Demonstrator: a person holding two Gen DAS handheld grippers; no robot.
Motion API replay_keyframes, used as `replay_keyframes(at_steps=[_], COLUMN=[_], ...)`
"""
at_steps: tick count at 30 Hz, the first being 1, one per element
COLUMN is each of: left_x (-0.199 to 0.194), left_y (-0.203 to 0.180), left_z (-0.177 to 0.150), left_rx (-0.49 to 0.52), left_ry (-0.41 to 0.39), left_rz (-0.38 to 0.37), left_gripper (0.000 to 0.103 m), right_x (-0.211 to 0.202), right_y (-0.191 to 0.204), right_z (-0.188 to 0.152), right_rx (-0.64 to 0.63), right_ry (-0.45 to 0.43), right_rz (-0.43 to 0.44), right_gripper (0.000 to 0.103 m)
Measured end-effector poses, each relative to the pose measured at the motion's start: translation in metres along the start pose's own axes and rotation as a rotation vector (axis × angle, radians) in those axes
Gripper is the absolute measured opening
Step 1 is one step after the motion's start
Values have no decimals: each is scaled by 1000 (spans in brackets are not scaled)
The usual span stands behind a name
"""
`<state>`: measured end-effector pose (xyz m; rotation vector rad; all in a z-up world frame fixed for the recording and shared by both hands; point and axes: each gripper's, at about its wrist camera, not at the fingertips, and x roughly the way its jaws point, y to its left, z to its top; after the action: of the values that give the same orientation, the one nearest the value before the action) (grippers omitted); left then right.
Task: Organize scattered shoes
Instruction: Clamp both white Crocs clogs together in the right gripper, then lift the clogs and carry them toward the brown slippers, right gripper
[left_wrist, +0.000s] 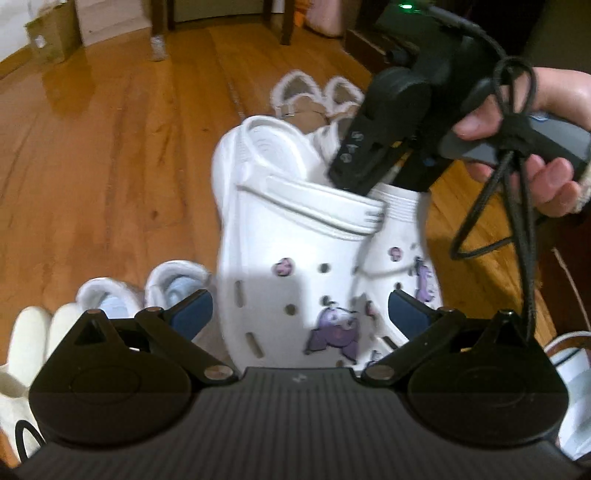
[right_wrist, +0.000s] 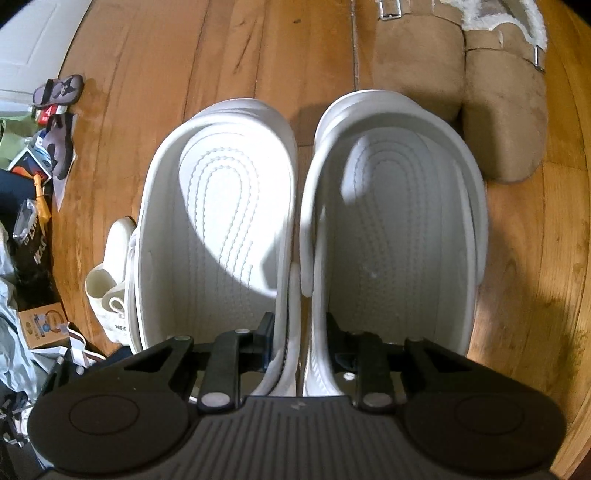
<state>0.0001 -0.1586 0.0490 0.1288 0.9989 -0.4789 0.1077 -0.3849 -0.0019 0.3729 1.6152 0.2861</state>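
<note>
Little reads clearly — a white "4" on a red card (right_wrist: 47, 113) at the floor's left edge; other print there blurs.

Clogs (right_wrist: 236, 221): white moulded foam-like plastic, matt, footbeds pebbled with raised dotted ridges (charms on the uppers look like soft rubbery plastic). Slippers (right_wrist: 506, 110): tan suede, napped, with fluffy fleece lining and small metal buckles. Floor (left_wrist: 110, 166): varnished wood planks, glossy, reflective. Right gripper (right_wrist: 299, 336): matt black plastic with silvery metal pins. Cable (left_wrist: 517, 184): braided black cloth sheath.
</note>
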Motion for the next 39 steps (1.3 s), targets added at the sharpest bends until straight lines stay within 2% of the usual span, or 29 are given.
replay_keyframes(at_steps=[7, 11, 16, 20, 26, 29, 32, 34, 37, 39], left_x=[-14, -10, 0, 2, 15, 28, 46, 48, 42, 36], left_y=[15, 25, 43, 73, 120, 128, 125, 126, 132, 137], left_z=[5, 7, 13, 11, 4, 0, -3, -4, -3, -6], left_rx=[-29, -29, -42, -137, -297, -298, -248, -229, -230, -245], left_ry=[-47, -86, -124, -142, -156, -145, -115, -119, -164, -187], left_rz=[-2, 33, 4, 39, -28, -22, 0, -21, -13, -27], left_gripper=[103, 103, 103, 103, 103, 103, 103, 103, 103, 103], right_x=[-19, -32, -40, -50, -62, -66, -69, -68, -62, -57], right_y=[6, 15, 21, 29, 37, 44, 50, 52, 52, 50], right_z=[11, 26, 54, 89, 144, 172, 203, 218, 236, 245], right_rx=[17, 5, 4, 5, 21, 21, 30, 32, 28, 23], right_ry=[-3, -14, -22, -42, -108, -132, -139, -136, -144, -154], right_rz=[-59, -78, -71, -36, -3, -25, -70, -90, -106, -125], right_gripper=[26, 26, 26, 26, 26, 26, 26, 26, 26, 14])
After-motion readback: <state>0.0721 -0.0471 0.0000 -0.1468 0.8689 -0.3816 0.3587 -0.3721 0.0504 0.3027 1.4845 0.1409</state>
